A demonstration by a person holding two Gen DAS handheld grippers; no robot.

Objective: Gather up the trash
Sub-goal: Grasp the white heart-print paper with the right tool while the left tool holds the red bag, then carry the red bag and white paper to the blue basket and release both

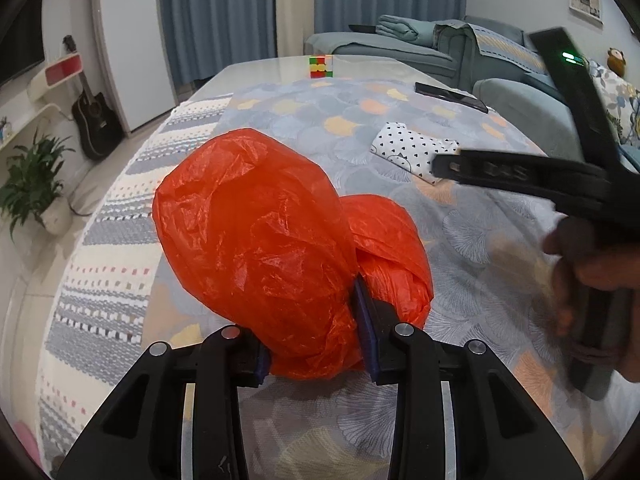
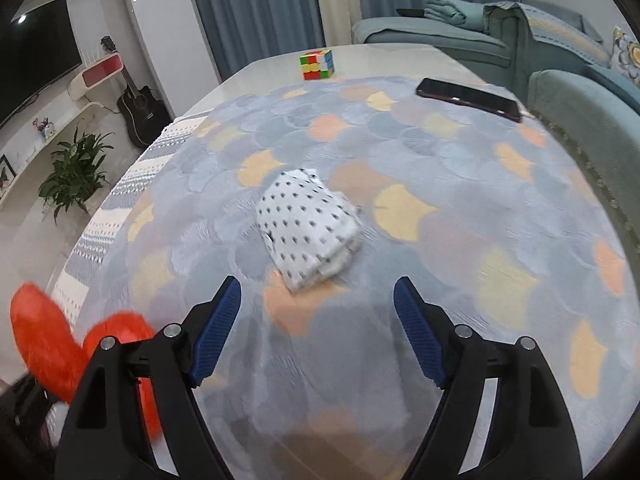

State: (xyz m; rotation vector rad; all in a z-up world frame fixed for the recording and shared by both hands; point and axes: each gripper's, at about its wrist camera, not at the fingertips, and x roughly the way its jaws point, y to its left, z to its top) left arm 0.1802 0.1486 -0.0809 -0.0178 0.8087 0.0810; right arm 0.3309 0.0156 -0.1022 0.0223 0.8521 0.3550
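My left gripper (image 1: 316, 344) is shut on a crumpled orange plastic bag (image 1: 256, 232), which bulges up and forward from between the blue pads above the table. A white packet with dark dots (image 2: 308, 224) lies flat on the patterned tablecloth (image 2: 460, 208). My right gripper (image 2: 317, 284) hangs open just short of the packet, with nothing between its fingers. In the left wrist view the packet (image 1: 408, 148) sits to the right of the bag, and one black finger (image 1: 500, 172) of the right gripper reaches over it, held by a hand (image 1: 588, 264). The orange bag (image 2: 40, 332) shows at the lower left of the right wrist view.
A colour cube (image 2: 317, 64) stands at the table's far end and a dark phone (image 2: 468, 100) lies at the far right. A blue-green sofa (image 2: 580, 120) runs along the table's right side. A potted plant (image 2: 76, 176) and a guitar (image 2: 142, 112) stand on the floor at the left.
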